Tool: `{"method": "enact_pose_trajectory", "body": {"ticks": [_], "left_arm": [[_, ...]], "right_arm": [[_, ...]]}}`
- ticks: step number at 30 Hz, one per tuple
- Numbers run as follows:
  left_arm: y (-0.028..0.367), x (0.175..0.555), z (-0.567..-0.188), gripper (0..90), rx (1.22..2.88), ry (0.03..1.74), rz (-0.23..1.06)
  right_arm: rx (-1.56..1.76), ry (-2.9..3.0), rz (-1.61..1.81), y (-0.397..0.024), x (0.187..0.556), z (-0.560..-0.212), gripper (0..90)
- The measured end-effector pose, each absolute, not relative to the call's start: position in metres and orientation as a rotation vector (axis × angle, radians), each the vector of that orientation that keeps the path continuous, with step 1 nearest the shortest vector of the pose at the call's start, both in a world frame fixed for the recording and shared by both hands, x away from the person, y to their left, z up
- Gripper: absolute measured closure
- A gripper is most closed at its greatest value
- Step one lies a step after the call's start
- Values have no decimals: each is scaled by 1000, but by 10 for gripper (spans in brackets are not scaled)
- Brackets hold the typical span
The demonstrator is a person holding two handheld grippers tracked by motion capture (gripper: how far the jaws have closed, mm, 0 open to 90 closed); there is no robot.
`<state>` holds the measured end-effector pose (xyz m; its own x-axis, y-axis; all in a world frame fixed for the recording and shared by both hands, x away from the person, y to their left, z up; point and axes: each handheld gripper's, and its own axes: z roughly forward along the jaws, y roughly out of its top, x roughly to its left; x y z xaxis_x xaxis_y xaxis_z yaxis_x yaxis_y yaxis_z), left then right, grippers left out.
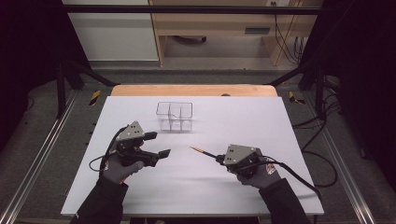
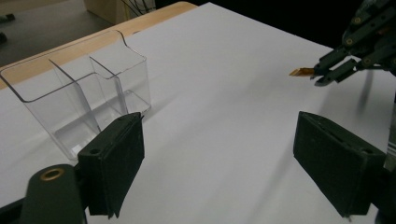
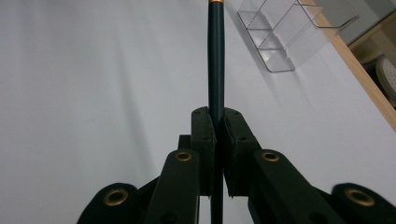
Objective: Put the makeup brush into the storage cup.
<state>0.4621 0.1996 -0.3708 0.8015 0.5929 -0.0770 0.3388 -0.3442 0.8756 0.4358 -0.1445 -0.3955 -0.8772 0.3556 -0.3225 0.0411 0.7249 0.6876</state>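
High view, listed left to right across the white table top [image 1: 280, 186].

Item 1: left gripper [image 1: 158, 144], held in a gloved hand at the near left, jaws spread wide with nothing between them. In the left gripper view the same jaws stand well apart over bare table, the organiser just beyond the left one.

Item 2: clear plastic organiser [image 1: 174, 116], standing upright toward the far middle of the table, well apart from both grippers. Thin walls divide it into several compartments. All compartments look empty; the floor of each shows through the walls [image 2: 79, 100].

Item 3: pen [image 1: 201, 151], dark barrel with a gold band and a gold-coloured tip, carried off the table and pointing toward the far left. It sticks out of the right gripper and touches nothing else.

Item 4: right gripper [image 1: 219, 159], held in a gloved hand at the near right, jaws closed narrow on the pen's barrel. The right gripper view shows the barrel [image 3: 215, 56] clamped between the pads, running straight ahead, with the organiser off to the upper right.

Risks, as judged: the grip sits near one end of a smooth round barrel, so the pen may swivel or slide out if tilted. If the pen is meant for the organiser, a tip catching a thin wall could tip or push that light container, which nothing holds steady.
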Motion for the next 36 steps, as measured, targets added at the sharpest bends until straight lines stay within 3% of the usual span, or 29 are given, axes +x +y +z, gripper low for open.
{"method": "enact_pose_trajectory", "body": {"ticks": [36], "left_arm": [[174, 446, -412, 139, 1744, 838, 386]], "right_arm": [[640, 2387, 1209, -141, 441, -418, 844]]}}
